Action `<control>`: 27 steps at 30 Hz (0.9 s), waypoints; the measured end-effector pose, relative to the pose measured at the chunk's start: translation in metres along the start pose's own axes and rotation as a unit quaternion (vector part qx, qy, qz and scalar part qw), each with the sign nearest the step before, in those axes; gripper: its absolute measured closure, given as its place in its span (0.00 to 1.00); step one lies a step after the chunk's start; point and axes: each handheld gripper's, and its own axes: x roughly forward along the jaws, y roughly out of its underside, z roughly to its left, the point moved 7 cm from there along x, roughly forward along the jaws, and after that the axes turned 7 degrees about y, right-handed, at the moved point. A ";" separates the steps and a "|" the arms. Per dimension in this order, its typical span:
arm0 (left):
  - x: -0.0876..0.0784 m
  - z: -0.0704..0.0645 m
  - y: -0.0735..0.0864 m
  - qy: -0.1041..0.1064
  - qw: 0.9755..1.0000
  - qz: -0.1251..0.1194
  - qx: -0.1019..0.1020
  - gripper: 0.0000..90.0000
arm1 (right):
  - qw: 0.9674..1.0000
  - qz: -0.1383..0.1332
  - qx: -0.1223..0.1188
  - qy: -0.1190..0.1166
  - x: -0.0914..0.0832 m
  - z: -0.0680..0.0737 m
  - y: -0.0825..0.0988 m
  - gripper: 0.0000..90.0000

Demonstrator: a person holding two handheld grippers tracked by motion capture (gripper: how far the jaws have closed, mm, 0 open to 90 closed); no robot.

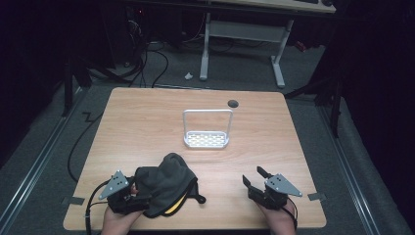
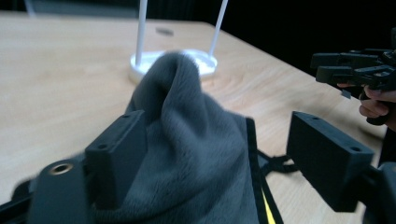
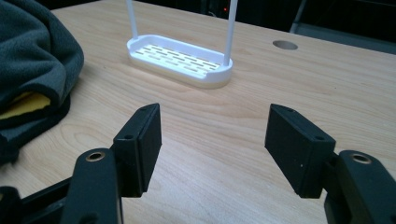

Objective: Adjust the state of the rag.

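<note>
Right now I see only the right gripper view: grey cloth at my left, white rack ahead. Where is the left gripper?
Observer: The left gripper is at the table's near left corner, against the cloth.
Operator: Is the cloth between its jaws?
Observer: Yes. The cloth lies beside one jaw and the other stands clear, so the jaws are open.
Operator: Does anything stick out of the cloth?
Observer: A black strap points toward the right gripper.

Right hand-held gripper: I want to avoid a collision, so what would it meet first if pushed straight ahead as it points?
Probably the white slotted plastic rack with its thin wire hoop: the right hand-held gripper points open-jawed over bare wooden table toward it, though depth is hard to judge.
</note>
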 end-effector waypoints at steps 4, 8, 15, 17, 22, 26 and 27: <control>0.000 0.008 0.002 -0.015 1.000 0.010 -0.008 0.19 | 1.000 0.001 -0.009 -0.002 -0.002 0.001 0.002 0.41; 0.001 0.014 0.003 -0.026 0.999 0.018 -0.012 0.19 | 1.000 -0.001 -0.014 -0.004 -0.003 0.002 0.003 0.42; -0.003 0.021 0.005 -0.037 0.999 0.019 -0.022 0.19 | 1.000 -0.006 -0.013 -0.003 -0.004 0.000 0.002 0.43; -0.003 0.022 0.005 -0.038 0.999 0.020 -0.024 0.19 | 1.000 -0.006 -0.015 -0.002 -0.004 0.001 0.002 0.44; -0.003 0.026 0.008 -0.051 0.998 0.035 -0.016 0.19 | 1.000 -0.004 -0.017 -0.007 -0.004 0.005 0.002 0.45; 0.004 0.021 0.011 -0.060 0.995 0.080 0.005 0.20 | 0.999 0.004 -0.031 -0.020 0.002 0.019 0.002 0.46; 0.006 0.019 0.011 -0.065 0.994 0.090 0.012 0.20 | 0.999 0.004 -0.035 -0.026 0.003 0.022 0.002 0.45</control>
